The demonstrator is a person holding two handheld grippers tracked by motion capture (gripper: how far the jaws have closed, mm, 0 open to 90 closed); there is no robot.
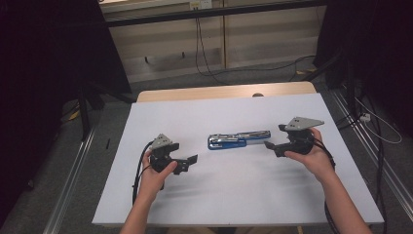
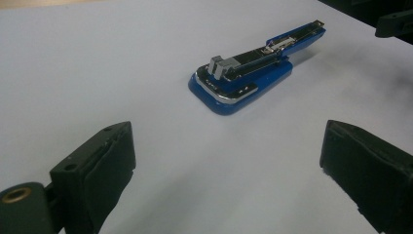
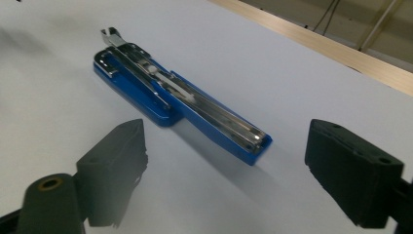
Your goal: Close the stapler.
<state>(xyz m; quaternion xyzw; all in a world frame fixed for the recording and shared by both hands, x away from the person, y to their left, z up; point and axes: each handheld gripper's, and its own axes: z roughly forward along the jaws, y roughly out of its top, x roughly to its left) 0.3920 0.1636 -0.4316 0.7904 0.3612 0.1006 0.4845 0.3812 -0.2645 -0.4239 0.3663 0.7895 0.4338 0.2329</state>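
A blue stapler [image 1: 238,140] lies swung open flat on the white table top [image 1: 219,195], its metal magazine facing up. My left gripper [image 1: 191,161] rests to its left, jaws pointing right at it and standing wide apart with nothing between them. In the left gripper view the stapler [image 2: 253,73] lies well ahead of the open gripper [image 2: 229,146]. My right gripper [image 1: 271,146] sits just right of the stapler's thin end, also open and holding nothing. In the right gripper view the stapler [image 3: 180,100] lies close ahead of the gripper [image 3: 229,144], its near tip level with the jaw tips.
The table's wooden far edge [image 1: 224,91] runs behind the white sheet. Cables [image 1: 204,58] trail on the floor beyond it, and metal rails [image 1: 73,170] run along both sides. A jaw of the other gripper [image 2: 394,22] shows at the far end of the left gripper view.
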